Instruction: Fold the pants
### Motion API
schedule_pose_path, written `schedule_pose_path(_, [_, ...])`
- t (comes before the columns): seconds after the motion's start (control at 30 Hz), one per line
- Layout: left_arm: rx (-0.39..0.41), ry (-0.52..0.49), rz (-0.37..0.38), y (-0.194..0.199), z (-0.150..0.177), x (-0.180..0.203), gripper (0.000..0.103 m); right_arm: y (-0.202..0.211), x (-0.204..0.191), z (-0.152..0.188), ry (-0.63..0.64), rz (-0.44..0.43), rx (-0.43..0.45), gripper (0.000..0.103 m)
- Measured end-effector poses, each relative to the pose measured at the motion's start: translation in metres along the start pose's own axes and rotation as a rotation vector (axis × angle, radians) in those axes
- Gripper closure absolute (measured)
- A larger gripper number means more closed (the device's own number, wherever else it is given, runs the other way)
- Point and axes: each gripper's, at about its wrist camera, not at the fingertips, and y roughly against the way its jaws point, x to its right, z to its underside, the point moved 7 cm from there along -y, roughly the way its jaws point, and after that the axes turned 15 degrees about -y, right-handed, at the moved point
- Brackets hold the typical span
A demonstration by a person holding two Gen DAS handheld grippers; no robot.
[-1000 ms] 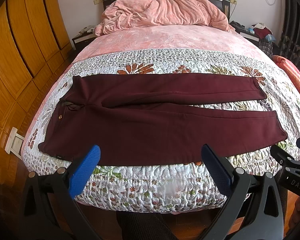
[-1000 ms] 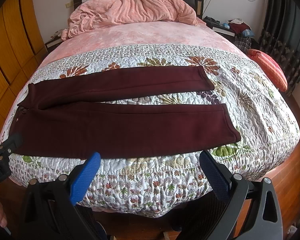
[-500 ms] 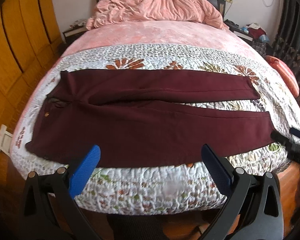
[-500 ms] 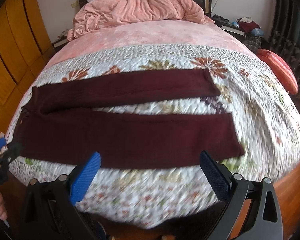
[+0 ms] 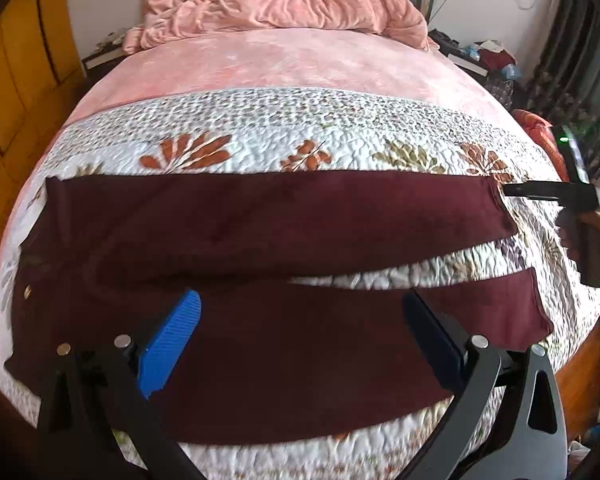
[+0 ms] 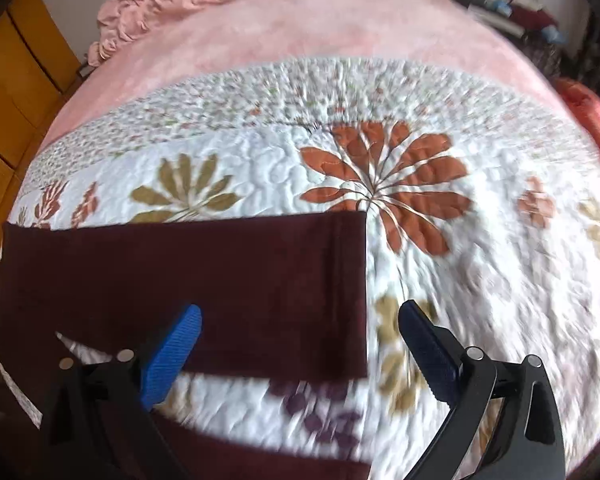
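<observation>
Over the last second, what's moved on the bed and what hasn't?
Both grippers moved in over the bed. The right gripper went to the far leg's cuff and now straddles it, open. The left gripper came over the near leg, open. Nothing was grasped. The pants lie spread flat on the quilt as before.

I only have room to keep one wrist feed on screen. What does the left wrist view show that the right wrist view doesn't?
Only the left wrist view: the whole pants, waistband button included, the near leg's hem, and the right gripper by the far leg's hem.

Only the right wrist view: that far hem close up, between its open fingers.

Both: maroon pants flat on the floral quilt, both grippers open, left gripper over the near leg.
</observation>
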Motion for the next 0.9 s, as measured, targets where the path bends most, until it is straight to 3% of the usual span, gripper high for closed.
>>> schedule_pose_path(0.13, [-0.009,0.007,0.037,-0.025,-0.015,0.004,0.003,-0.034,0.008,-0.015,-0.015,-0.069,-0.06,0.018])
schedule_pose_path(0.3, [-0.032,0.017,0.057,-0.054,-0.024,0.004,0.003,-0.061,0.011,-0.023,0.023,-0.042,-0.084,0.022])
schedule_pose_path(0.37, [-0.03,0.004,0.062,-0.061,-0.028,0.006,0.003,-0.063,0.01,-0.027,0.029,-0.048,-0.068,0.029])
schedule_pose_path(0.47, [-0.021,-0.021,0.082,-0.069,-0.037,0.008,0.003,-0.058,0.008,-0.029,0.042,-0.084,-0.056,0.063])
schedule_pose_path(0.5, [-0.018,-0.035,0.096,-0.072,-0.04,0.01,0.003,-0.055,0.007,-0.028,0.053,-0.107,-0.061,0.083])
schedule_pose_path(0.73, [0.024,-0.199,0.22,-0.104,-0.077,0.018,0.003,0.016,-0.006,-0.009,0.192,-0.232,0.081,0.084])
schedule_pose_path(0.9, [0.04,-0.402,0.403,-0.136,-0.115,0.044,0.003,0.061,-0.019,0.003,0.264,-0.319,0.157,0.084])
